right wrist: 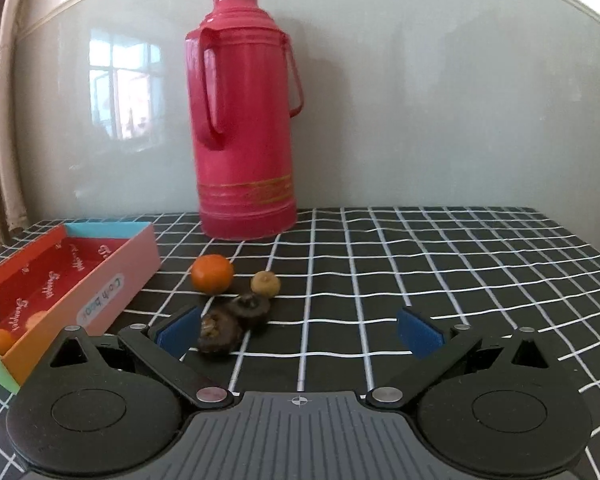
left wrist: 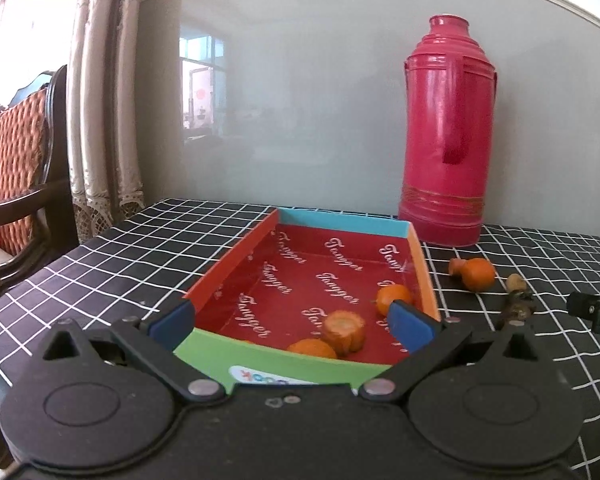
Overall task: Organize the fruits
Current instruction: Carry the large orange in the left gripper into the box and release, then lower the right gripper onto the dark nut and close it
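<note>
A colourful cardboard box (left wrist: 232,264) with a red printed floor lies on the checked tablecloth. In the left wrist view it holds two small oranges (left wrist: 394,298) and a ridged orange piece (left wrist: 344,330). My left gripper (left wrist: 292,320) is open and empty over the box's near end. On the cloth to the box's right lie an orange (right wrist: 212,274), a small tan fruit (right wrist: 265,283) and two dark brown fruits (right wrist: 220,332). My right gripper (right wrist: 298,330) is open and empty; its left finger is beside the nearest dark fruit. The box also shows at the left of the right wrist view (right wrist: 112,280).
A tall pink thermos (right wrist: 244,120) stands at the back by the grey wall. A wooden chair (left wrist: 24,168) and curtains are left of the table. The right gripper's tip (left wrist: 592,308) shows at the right edge of the left wrist view.
</note>
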A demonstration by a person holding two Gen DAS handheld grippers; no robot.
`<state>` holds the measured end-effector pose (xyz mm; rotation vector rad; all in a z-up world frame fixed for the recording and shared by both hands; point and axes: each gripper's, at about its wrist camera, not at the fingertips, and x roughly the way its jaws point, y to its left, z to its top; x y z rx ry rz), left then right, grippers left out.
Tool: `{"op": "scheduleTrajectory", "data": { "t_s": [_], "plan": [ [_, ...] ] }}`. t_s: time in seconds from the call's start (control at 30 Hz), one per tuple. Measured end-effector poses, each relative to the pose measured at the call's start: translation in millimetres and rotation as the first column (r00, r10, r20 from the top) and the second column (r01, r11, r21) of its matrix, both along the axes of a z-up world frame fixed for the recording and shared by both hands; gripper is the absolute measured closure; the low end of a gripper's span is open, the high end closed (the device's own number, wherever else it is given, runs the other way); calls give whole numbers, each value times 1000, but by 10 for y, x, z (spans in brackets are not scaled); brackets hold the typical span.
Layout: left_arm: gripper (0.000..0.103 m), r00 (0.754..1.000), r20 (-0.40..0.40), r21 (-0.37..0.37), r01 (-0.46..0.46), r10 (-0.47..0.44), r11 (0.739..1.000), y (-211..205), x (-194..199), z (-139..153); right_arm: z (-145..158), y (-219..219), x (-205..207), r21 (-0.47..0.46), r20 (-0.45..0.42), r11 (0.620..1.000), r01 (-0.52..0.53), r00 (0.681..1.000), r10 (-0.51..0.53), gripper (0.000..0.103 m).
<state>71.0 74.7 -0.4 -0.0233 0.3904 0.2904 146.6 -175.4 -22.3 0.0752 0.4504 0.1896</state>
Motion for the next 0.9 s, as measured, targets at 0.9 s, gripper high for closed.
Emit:
{"op": "scheduleTrajectory", "data": {
  "t_s": [0.9],
  "plan": [
    [6,989,6,-40,-149,150,988,724,-176,-2,-217,645,550,-51,-141,995,-86,987,78,24]
  ]
}}
